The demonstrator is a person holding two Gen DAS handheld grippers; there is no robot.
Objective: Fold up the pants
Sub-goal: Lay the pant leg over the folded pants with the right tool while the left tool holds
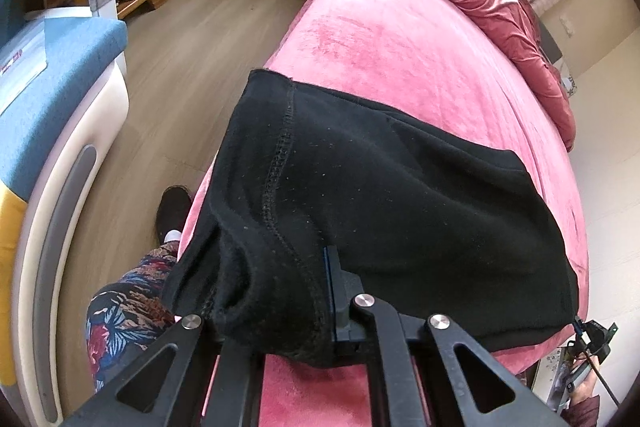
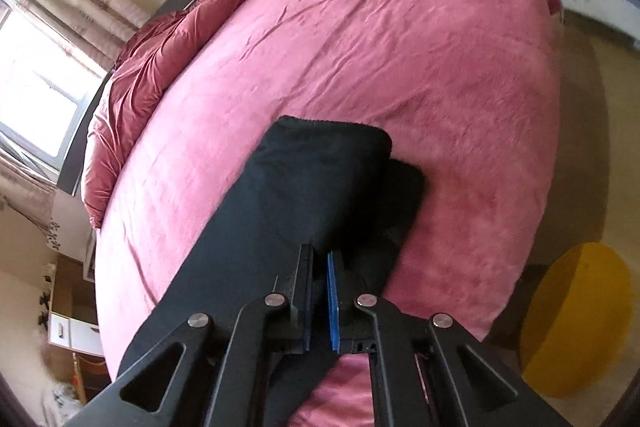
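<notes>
Black pants (image 1: 384, 195) lie draped over the near part of a bed covered in a pink sheet (image 1: 400, 39), one end hanging past the bed's edge toward the wooden floor (image 1: 224, 11); the left gripper (image 1: 326, 291) has its jaws pinched nearly together on a bunched fold of the fabric beside a stitched seam, so that the cloth hides one finger and wraps over the other; the right gripper (image 2: 320, 291) likewise stands almost closed, a thin layer of the pants (image 2: 312, 187) caught between its blue pads (image 2: 333, 303), and from that view the cloth runs away from the fingers as a long dark strip that ends in a folded edge on the sheet; a crumpled red quilt (image 1: 504, 15) lies along the far side of the bed near the window; a leg in flowered trousers (image 1: 128, 303) and a dark shoe (image 1: 172, 211) show at the bedside, next to a blue and white seat (image 1: 60, 75).
</notes>
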